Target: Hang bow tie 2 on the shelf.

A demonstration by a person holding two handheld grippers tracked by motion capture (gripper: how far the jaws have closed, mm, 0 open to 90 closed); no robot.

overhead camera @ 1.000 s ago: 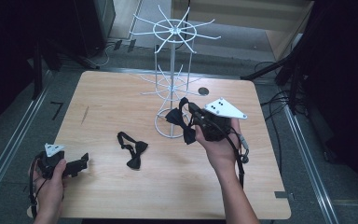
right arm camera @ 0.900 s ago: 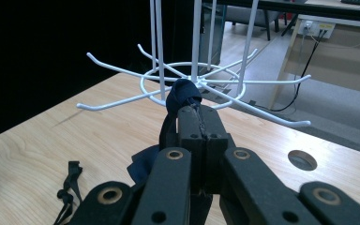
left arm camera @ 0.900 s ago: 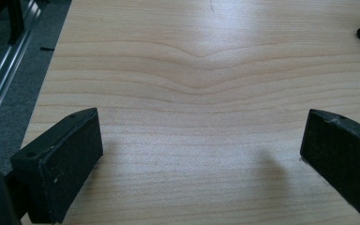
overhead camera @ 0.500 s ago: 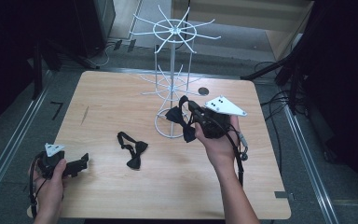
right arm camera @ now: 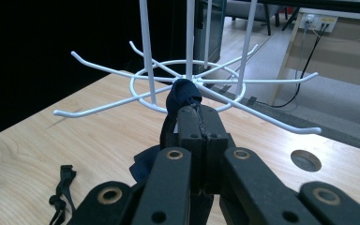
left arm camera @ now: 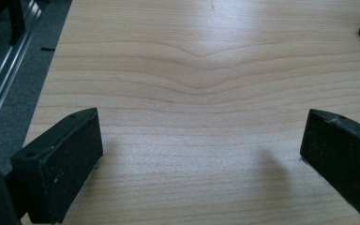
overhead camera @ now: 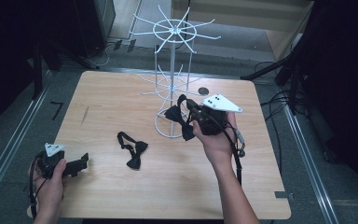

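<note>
We record the right hand-held gripper (overhead camera: 189, 108) right of centre in the high view, raised beside the white wire rack (overhead camera: 173, 79), its jaws pressed together on the strap of a dark bow tie (overhead camera: 179, 122). In the right gripper view the same hand-held gripper (right arm camera: 193, 105) has its jaws closed flat against each other, with a fold of the dark bow tie (right arm camera: 182, 93) caught at their tips, just in front of the rack's lower ring of hooks (right arm camera: 187, 82); the rest of the tie hangs below the jaws towards the worktop (overhead camera: 107, 98). A second bow tie (overhead camera: 133, 149) lies flat on the worktop, left of centre in the high view, well apart from both grippers. The left hand-held gripper (overhead camera: 81, 163) rests at the lower left of that view. In the left gripper view its jaws stand wide apart over bare wood (left arm camera: 201, 93), holding nothing.
</note>
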